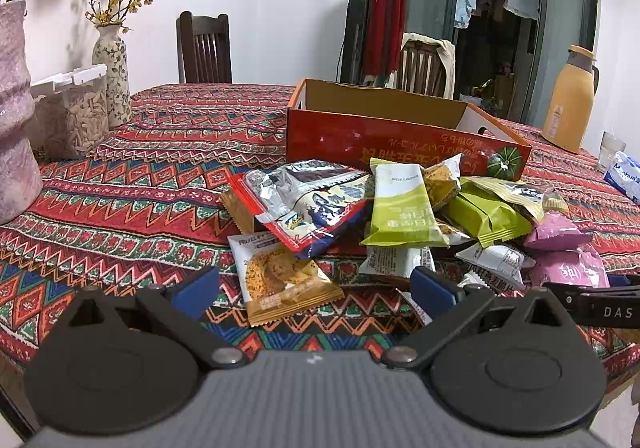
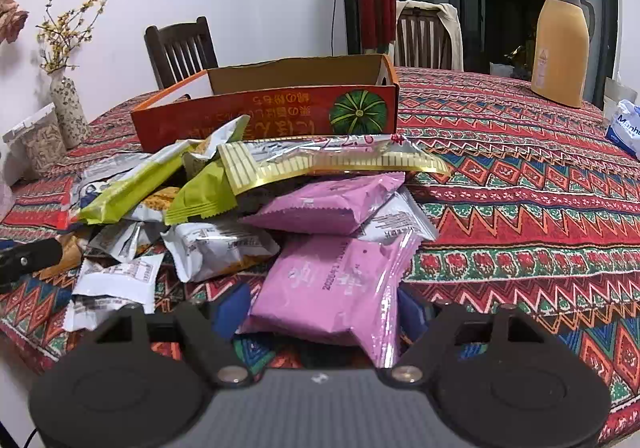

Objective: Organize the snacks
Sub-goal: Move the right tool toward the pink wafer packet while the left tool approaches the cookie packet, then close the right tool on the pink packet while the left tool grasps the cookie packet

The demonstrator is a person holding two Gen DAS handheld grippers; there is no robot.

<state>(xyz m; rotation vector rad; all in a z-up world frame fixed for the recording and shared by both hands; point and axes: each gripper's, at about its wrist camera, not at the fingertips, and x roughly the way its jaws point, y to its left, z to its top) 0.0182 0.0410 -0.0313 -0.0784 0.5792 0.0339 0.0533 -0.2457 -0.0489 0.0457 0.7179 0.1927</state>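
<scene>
1. Blue pads of the left tongs are seen spread wide in the left wrist view, low over the tabletop, with nothing gripped; a brown-and-white snack packet lies on the cloth between them, untouched. The snack pile is heaped just in front of the orange cardboard box. Only a black part of the right tongs is seen at the right edge.
2. In the right wrist view, the right tongs are held partly open around a pink snack packet. Both pads are largely hidden by it, so contact cannot be judged.
</scene>
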